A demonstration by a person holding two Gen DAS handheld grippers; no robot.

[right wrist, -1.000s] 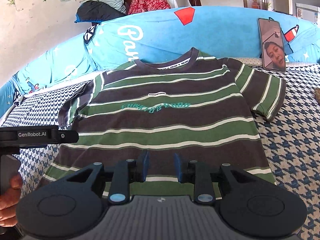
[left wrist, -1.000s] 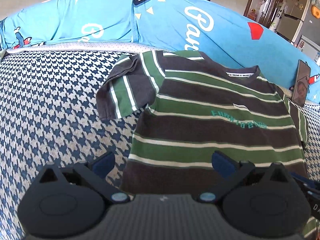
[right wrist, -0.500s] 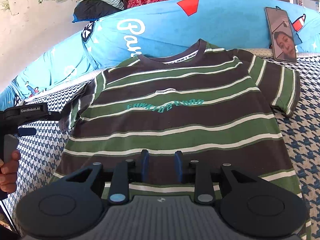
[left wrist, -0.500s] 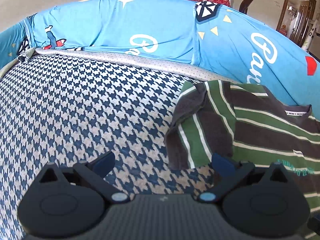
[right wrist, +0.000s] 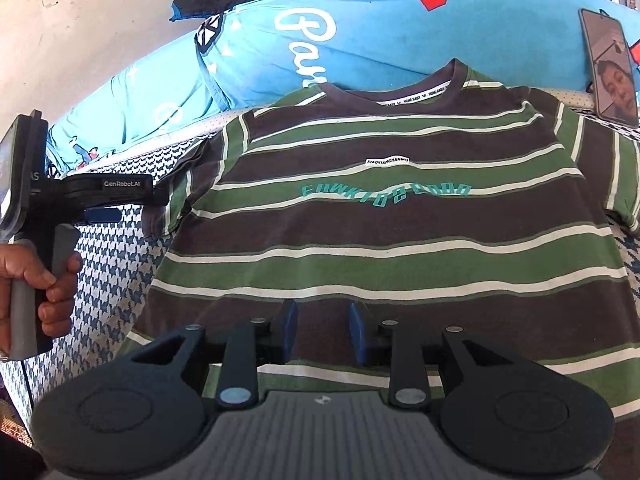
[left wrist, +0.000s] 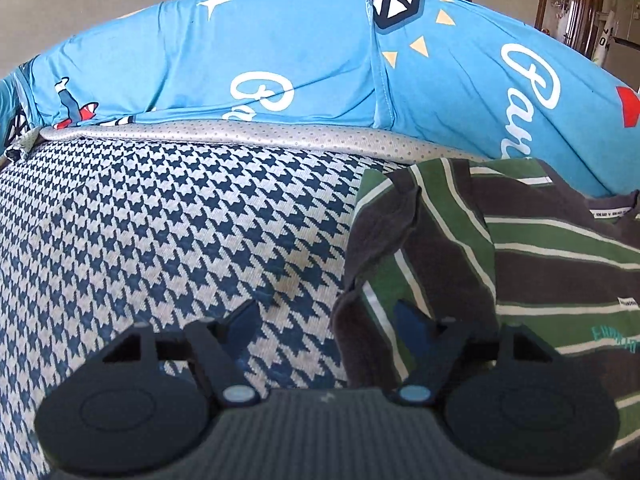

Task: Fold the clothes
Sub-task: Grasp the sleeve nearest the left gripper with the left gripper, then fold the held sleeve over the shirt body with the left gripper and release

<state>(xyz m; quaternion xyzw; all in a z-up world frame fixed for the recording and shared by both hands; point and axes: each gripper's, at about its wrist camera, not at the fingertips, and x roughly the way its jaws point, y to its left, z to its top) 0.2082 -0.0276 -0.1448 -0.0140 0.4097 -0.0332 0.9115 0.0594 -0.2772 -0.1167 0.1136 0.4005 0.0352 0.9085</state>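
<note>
Left claw [left wrist: 326, 322] closing, jaws straddling the hem edge of the left sleeve [left wrist: 384, 280], pads not yet pressing cloth. Right claw [right wrist: 322, 332] narrow, empty, hovering over the lower shirt [right wrist: 392, 240], which lies flat, front up, on the houndstooth bed [left wrist: 160, 232]. Step: sleeve grab for first fold. Next: pinch sleeve, carry it inward over the chest.

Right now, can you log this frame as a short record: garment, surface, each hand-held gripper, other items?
garment: striped T-shirt, spread flat, front up, unfolded
surface: houndstooth cover
left hand-held gripper: jaws closing at edge of the shirt's sleeve, pads not pressing it
right hand-held gripper: narrow gap, over the hem, nothing gripped
other: phone leaning on blue cushion
</note>
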